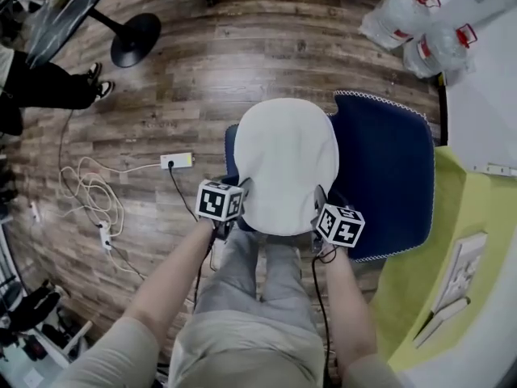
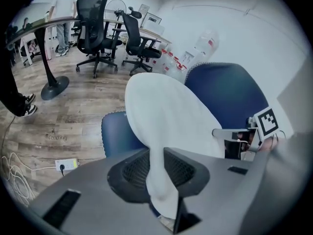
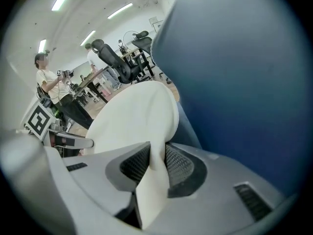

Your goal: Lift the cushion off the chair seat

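A round white cushion (image 1: 287, 164) hangs above the dark blue chair seat (image 1: 233, 156), held by its near edge on both sides. My left gripper (image 1: 235, 207) is shut on the cushion's near left edge, with white fabric (image 2: 159, 180) pinched between the mesh pads (image 2: 182, 170). My right gripper (image 1: 319, 215) is shut on the near right edge, where a fold of the cushion (image 3: 154, 173) is squeezed between its pads (image 3: 180, 166). The chair's blue backrest (image 1: 388, 172) stands to the right of the cushion and fills the right gripper view as a blue backrest (image 3: 234, 72).
A white power strip (image 1: 176, 161) with tangled cables (image 1: 89, 196) lies on the wood floor at left. A black table base (image 1: 134, 39) and a person's shoes (image 1: 98, 81) are at upper left. Plastic bottles (image 1: 420, 31) sit at upper right, a yellow-green surface (image 1: 420, 273) at right. Office chairs (image 2: 98, 26) stand behind.
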